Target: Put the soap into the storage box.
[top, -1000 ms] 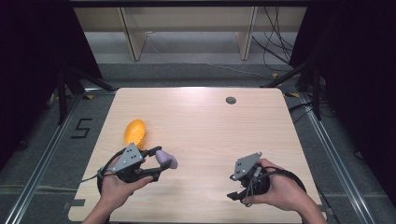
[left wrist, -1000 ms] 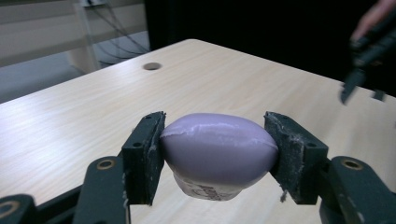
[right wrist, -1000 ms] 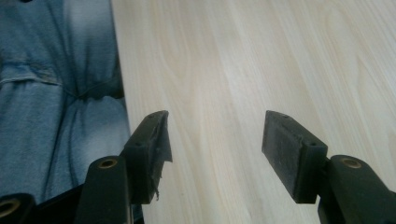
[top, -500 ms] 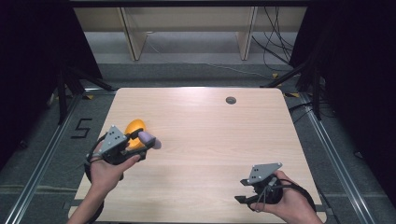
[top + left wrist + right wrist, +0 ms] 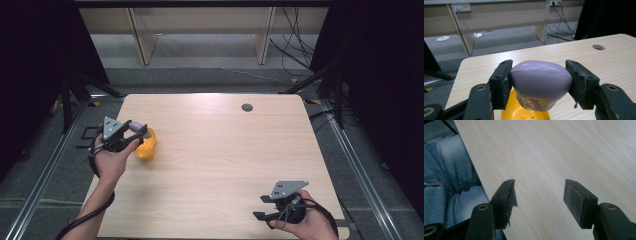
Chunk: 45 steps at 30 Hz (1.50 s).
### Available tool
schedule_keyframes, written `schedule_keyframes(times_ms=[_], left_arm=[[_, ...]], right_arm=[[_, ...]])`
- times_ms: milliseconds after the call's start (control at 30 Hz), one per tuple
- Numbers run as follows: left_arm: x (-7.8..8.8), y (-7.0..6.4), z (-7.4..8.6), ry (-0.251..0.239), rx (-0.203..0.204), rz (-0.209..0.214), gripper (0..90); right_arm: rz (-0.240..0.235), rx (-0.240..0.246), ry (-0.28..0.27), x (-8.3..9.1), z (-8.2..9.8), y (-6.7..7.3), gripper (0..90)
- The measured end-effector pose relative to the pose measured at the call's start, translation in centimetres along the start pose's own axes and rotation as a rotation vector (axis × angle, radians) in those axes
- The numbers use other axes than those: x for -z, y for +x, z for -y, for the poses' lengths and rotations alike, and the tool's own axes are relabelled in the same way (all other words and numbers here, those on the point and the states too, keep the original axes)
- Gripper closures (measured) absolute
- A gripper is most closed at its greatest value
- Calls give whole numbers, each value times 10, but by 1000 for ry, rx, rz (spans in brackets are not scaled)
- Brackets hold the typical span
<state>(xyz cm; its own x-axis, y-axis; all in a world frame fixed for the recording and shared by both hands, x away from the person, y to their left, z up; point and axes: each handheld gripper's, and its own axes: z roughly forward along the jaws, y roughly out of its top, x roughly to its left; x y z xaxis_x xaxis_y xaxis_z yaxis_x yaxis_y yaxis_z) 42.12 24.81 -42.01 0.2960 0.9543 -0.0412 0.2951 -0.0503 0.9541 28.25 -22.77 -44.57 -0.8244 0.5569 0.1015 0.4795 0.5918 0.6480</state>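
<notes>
Clearly, the left claw [image 5: 539,82] was clamped on a rounded purple piece [image 5: 540,80], one jaw on each flank, holding it just above a yellow piece [image 5: 145,146] that lay near the left edge of the table [image 5: 225,150]. In the left gripper view the yellow piece's hollow, open face sat directly under the purple one, so the step in hand looked like fitting the two together. The next move would call for lowering straight down and squaring the purple piece over that opening before letting go. The right claw [image 5: 539,200] hung wide and empty by the table's near right edge.
</notes>
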Motion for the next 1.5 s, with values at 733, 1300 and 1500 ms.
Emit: schedule_keyframes(times_ms=[733, 1300, 1500], left_arm=[[-43, 6, 16, 65, 5, -126, 398], [-53, 6, 31, 74, 8, -118, 397], [-53, 4, 36, 77, 8, -108, 397]], right_arm=[[-19, -2, 17, -6, 3, 0, 435], [-25, 19, 27, -5, 3, -2, 438], [-33, 9, 39, -5, 2, 0, 438]])
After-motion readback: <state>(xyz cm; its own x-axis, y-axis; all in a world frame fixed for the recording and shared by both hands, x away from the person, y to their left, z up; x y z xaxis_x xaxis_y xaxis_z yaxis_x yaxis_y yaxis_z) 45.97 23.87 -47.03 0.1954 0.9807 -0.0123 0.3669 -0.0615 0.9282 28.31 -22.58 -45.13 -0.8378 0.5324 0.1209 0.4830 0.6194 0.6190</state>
